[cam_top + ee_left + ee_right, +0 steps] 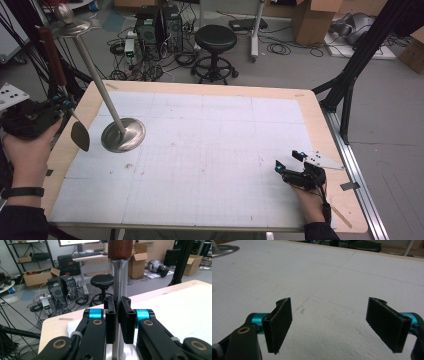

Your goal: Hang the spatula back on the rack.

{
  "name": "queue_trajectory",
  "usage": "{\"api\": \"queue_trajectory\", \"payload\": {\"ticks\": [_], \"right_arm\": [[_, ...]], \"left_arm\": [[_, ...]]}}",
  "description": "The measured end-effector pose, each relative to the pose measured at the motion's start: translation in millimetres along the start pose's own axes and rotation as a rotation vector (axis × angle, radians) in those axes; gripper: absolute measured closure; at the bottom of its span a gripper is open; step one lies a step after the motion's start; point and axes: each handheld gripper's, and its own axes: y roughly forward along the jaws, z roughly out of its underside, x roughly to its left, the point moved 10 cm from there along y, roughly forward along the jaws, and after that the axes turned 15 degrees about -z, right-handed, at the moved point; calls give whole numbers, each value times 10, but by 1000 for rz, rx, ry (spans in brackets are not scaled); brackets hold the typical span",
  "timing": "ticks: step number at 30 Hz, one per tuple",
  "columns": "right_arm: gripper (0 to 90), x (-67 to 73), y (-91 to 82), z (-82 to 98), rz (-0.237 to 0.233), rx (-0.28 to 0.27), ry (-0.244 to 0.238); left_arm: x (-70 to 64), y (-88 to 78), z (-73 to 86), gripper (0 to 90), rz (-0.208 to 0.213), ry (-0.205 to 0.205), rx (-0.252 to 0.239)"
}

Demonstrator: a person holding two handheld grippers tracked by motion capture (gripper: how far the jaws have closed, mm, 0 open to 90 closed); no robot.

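Left gripper (116,320) is clamping a spatula (80,135) by its metal shank, hanging it blade-down at the table's (320,125) left edge beside the stand (123,134). Right gripper (332,325) is resting wide open, empty, near the right edge.

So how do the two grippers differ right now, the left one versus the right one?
The left gripper has its jaws shut on the metal handle of a spoon-like utensil, while the right gripper has its jaws wide apart with nothing between them. The left gripper is held up at the table's left edge; the right gripper rests low over the white mat near the right front corner. Both have black pads on turquoise mounts.
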Motion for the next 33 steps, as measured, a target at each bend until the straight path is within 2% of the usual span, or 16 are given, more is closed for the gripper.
{"api": "queue_trajectory", "payload": {"ticks": [9, 12, 14, 17, 19, 27, 30, 33], "right_arm": [[204, 1, -1, -1, -1, -1, 1], [204, 2, -1, 0, -1, 0, 0], [204, 0, -1, 0, -1, 0, 0], [205, -1, 0, 0, 0, 0, -1], [204, -1, -1, 0, 0, 0, -1], [205, 9, 1, 5, -1, 4, 3], [205, 8, 2, 7, -2, 5, 9], [205, 6, 5, 7, -4, 7, 6]], "left_arm": [[-66, 38, 54, 811, 36, 2, 5], [-103, 16, 61, 573, 47, -7, -2], [-150, -43, 76, 468, 65, -18, -29], [-238, -129, 149, 346, 90, -3, -51], [-353, -205, 232, 303, 143, -9, -72], [-872, -363, 602, 244, 325, -49, -111], [-1068, -358, 752, 228, 370, -51, -102], [-1235, -331, 907, 213, 398, -31, -92]]}}
